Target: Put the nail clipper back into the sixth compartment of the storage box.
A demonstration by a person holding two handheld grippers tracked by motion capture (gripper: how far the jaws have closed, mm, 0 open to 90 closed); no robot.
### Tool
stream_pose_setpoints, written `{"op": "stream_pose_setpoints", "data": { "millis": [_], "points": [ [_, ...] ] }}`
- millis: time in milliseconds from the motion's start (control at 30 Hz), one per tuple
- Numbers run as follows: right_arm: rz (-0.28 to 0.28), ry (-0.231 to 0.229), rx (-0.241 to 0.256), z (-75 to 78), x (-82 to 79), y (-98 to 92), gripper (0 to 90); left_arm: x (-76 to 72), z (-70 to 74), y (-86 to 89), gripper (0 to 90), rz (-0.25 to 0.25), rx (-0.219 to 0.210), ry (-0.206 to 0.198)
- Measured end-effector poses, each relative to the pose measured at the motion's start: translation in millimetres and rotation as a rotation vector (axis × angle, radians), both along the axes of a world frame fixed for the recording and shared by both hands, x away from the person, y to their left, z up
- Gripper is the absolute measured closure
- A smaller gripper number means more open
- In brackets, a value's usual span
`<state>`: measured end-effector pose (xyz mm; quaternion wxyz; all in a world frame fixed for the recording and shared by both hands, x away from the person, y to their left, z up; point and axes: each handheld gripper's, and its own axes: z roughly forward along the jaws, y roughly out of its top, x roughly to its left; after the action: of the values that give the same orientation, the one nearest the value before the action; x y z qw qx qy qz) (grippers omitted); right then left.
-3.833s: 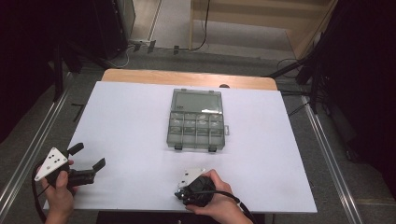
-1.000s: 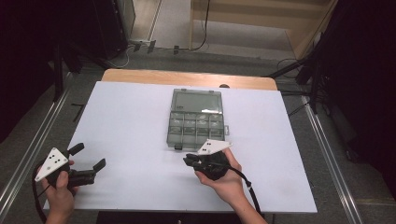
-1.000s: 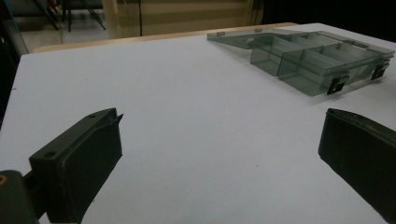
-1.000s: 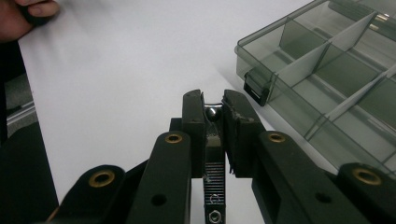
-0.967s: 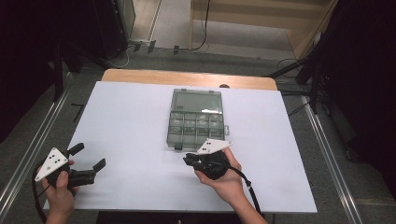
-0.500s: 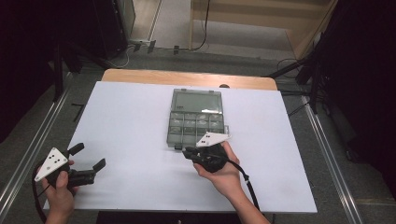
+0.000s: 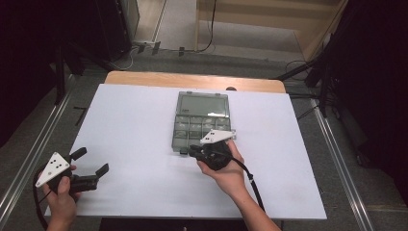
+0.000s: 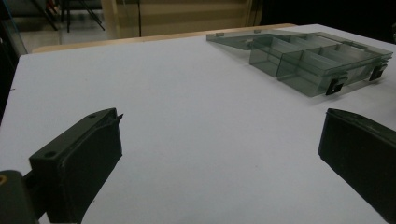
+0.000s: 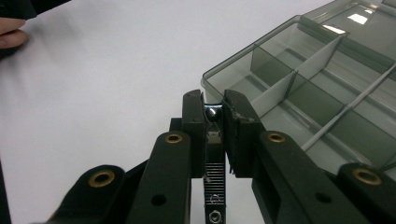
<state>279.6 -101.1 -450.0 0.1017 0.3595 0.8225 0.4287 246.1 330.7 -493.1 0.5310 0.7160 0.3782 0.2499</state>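
Observation:
A smoky clear compartment box (image 7: 199,120) lies open in the middle of the white table, its lid laid flat behind it. My right gripper (image 7: 191,153) is at the box's near left corner. In the right gripper view, the right gripper (image 9: 213,98) is shut on a small dark shiny bead (image 9: 213,113), just short of the box's (image 9: 303,84) corner compartment. My left gripper (image 7: 91,161) rests open near the table's front left corner, with nothing between its jaws. In the left gripper view, the left gripper (image 8: 222,116) faces the box (image 8: 308,60) across bare table.
The white table top (image 7: 134,125) has a wooden strip (image 7: 192,79) along its far edge. Metal rails (image 7: 337,159) run down both sides. A cable (image 7: 252,185) trails from the right gripper along the forearm. A hand (image 9: 11,28) shows far off in the right gripper view.
The right gripper has moved forward from the table's front edge to the box's near left corner. The left gripper has stayed where it was, open.

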Motion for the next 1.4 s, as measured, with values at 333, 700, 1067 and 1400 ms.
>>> {"op": "stream_pose_setpoints", "data": {
  "millis": [333,700,1067,1400],
  "points": [
    [-0.036,-0.006,-0.008,1.0,13.7,3.4,81.3,-0.1,0.1,0.2,0.0,-0.001,-0.001,0.002],
    [-0.063,-0.004,-0.009,-0.1,28.1,3.9,81.3,0.0,0.0,-0.2,0.0,-0.004,0.003,0.000],
    [-0.096,-0.001,-0.027,-5.5,45.4,7.9,81.2,-0.1,0.0,-0.5,0.0,-0.006,0.007,0.000],
    [-0.127,0.018,-0.032,-14.5,58.6,8.3,81.2,-0.1,0.0,-0.9,0.0,-0.007,0.009,0.001]
  ]
}}
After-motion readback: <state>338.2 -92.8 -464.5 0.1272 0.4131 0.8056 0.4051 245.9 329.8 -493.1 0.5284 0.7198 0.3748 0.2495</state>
